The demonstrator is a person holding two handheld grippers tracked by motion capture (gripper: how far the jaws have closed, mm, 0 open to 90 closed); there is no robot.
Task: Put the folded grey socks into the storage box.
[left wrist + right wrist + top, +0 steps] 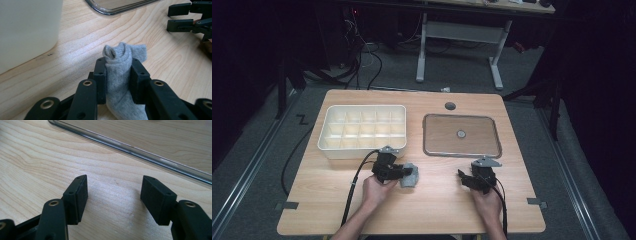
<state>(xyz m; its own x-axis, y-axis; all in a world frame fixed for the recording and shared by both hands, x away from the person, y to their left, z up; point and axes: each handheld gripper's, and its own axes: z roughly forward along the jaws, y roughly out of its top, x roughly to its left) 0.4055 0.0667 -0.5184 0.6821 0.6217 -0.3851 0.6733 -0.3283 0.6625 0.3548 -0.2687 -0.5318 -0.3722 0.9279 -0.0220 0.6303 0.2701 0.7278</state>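
A rolled grey sock (pixel 119 67) sits between the black jaws of my left gripper (pixel 117 71), and both pads press on its sides. In the high view the grey sock (pixel 410 175) lies on the wooden table just right of that left gripper (pixel 406 173), in front of the white divided box (pixel 362 129). My right gripper (pixel 115 195) stands open over bare wood with nothing between its pads. It rests at the near right (pixel 464 179), just in front of the clear lid (pixel 461 135).
The white divided box (pixel 27 30) stands close on the left in the left gripper view. The clear lid's rim (pixel 140 152) runs across the top of the right gripper view. A round hole (pixel 450 106) sits near the table's far edge.
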